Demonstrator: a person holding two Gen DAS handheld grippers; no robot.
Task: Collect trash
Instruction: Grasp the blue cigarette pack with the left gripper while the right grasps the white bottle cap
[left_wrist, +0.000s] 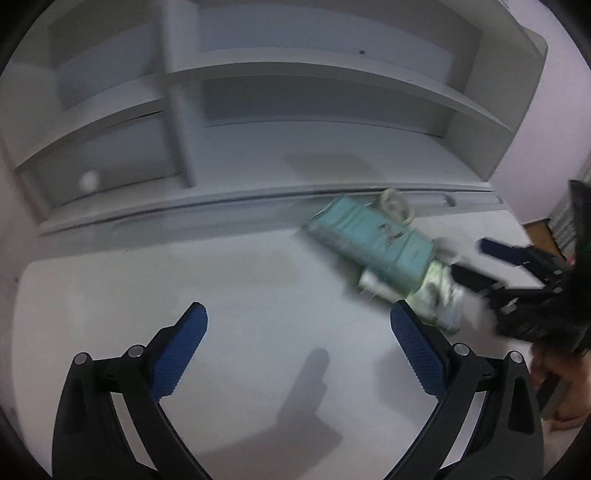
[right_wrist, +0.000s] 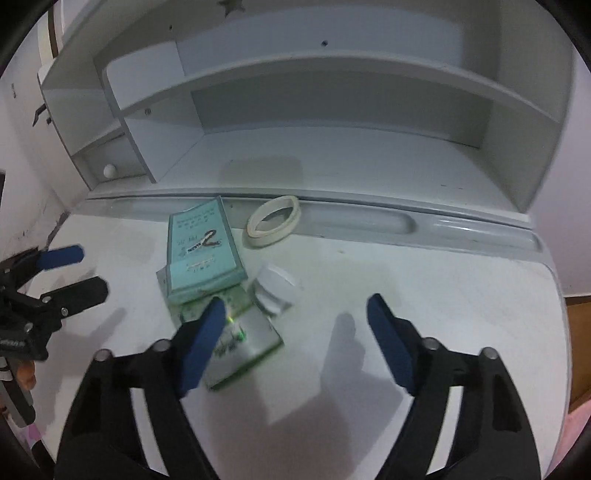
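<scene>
- I am holding the right gripper (right_wrist: 295, 325) just above the tabletop (right_wrist: 443, 295), its fingers spread wide and gripping nothing.
- Its left finger (right_wrist: 203, 343) is hanging over the green-and-white packet (right_wrist: 251, 343), which is lying flat with its long axis running away from me and slightly leftward; the rest of the packet is sitting in the gap between the fingers.
- Just beyond the packet, a small white cup (right_wrist: 275, 288) is lying tipped beside it, and a teal box (right_wrist: 201, 251) is overlapping the packet's far end, long axis also pointing away.
- A roll of tape (right_wrist: 273, 221) is resting just past the box, against the groove at the tabletop's back edge.
- I am keeping the left gripper (left_wrist: 295, 343) over bare tabletop, fingers wide apart and empty; the trash pile is lying ahead and to its right, so the right gripper looks the nearer one.
- Open room is lying to the right of the pile; the shelf unit (right_wrist: 332, 110) is closing off the far side.
</scene>
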